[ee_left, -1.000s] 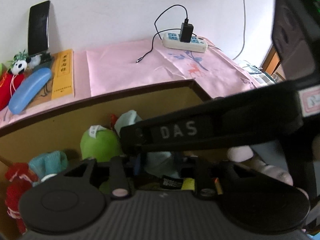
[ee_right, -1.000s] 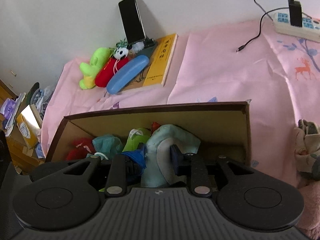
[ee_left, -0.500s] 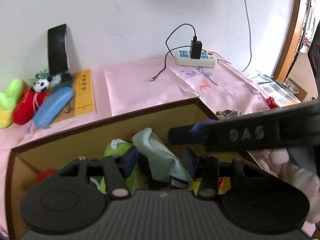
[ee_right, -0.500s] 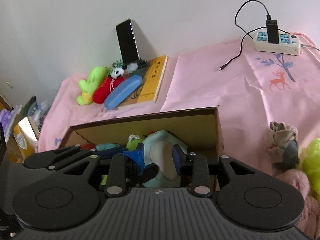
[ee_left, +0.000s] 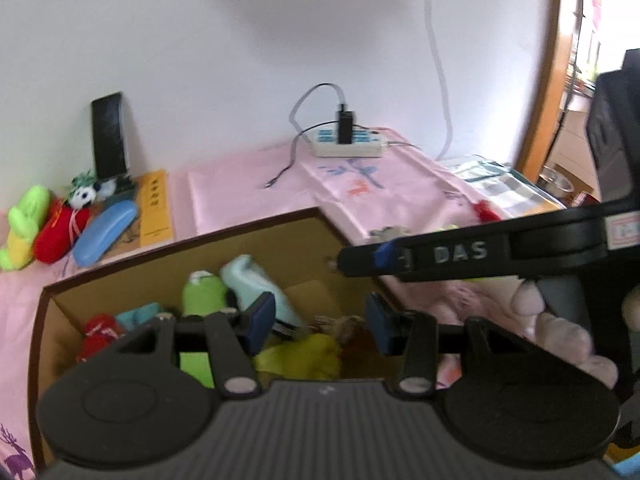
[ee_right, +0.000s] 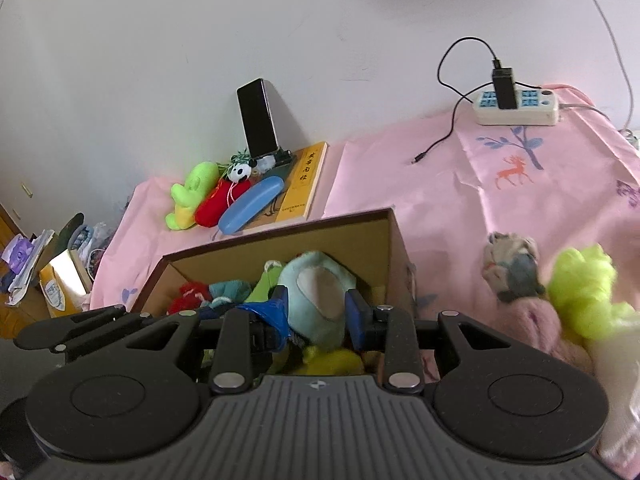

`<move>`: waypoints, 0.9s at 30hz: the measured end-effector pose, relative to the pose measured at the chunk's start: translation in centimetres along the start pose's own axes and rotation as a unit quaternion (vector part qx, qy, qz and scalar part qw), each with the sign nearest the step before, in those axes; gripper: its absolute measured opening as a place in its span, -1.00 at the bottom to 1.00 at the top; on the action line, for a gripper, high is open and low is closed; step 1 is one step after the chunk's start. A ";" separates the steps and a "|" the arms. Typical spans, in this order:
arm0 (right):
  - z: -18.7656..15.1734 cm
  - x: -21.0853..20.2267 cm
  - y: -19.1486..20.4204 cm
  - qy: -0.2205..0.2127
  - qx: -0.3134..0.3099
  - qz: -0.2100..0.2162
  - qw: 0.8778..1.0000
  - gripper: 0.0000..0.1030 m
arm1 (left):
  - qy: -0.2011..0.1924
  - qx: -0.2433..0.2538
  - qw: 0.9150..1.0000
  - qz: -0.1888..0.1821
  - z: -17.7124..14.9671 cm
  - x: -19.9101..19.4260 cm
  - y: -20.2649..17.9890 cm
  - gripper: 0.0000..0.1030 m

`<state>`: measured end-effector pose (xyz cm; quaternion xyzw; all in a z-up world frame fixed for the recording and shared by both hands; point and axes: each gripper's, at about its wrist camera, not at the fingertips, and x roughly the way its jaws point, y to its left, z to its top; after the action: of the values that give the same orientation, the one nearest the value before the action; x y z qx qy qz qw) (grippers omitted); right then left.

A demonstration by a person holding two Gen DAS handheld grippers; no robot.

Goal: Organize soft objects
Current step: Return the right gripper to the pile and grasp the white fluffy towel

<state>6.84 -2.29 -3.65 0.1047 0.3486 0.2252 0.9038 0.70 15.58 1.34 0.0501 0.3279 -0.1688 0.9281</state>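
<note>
left gripper [ee_left: 318,320] gaping, empty, above cardboard box [ee_left: 256,236]. right gripper [ee_right: 316,312] spread loosely around pale blue plush [ee_right: 320,292] inside box. best lifted straight up, avoiding snagging neighbours.

A brown cardboard box [ee_right: 390,248] sits at lower centre, with soft toys inside it. Upper left of it lies a yellow book [ee_right: 302,184]; upper right, a white power strip [ee_right: 516,110]; right, a grey plush toy [ee_right: 512,272].
</note>
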 end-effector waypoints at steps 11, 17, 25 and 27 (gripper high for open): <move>-2.8 -5.2 -4.2 0.003 0.022 -0.021 1.000 -0.74 | 0.017 0.037 0.997 -0.066 -1.1 0.2 -7.4 -0.06; -4.0 -7.5 -8.4 0.005 0.059 -0.048 0.997 -0.74 | 0.041 0.045 0.994 -0.093 -1.2 2.2 -11.2 -0.06; -4.6 -10.3 -14.6 -0.015 0.121 -0.069 0.990 -0.73 | 0.060 0.034 0.989 -0.128 -0.4 6.1 -15.3 -0.03; -4.6 -10.7 -16.1 -0.018 0.134 -0.071 0.988 -0.73 | 0.063 0.027 0.989 -0.132 -0.1 7.2 -16.1 -0.03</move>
<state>2.05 -21.41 -6.36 0.2042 0.3656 0.1092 0.9015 0.31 -1.54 -3.01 0.0423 0.3848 -0.2952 0.8735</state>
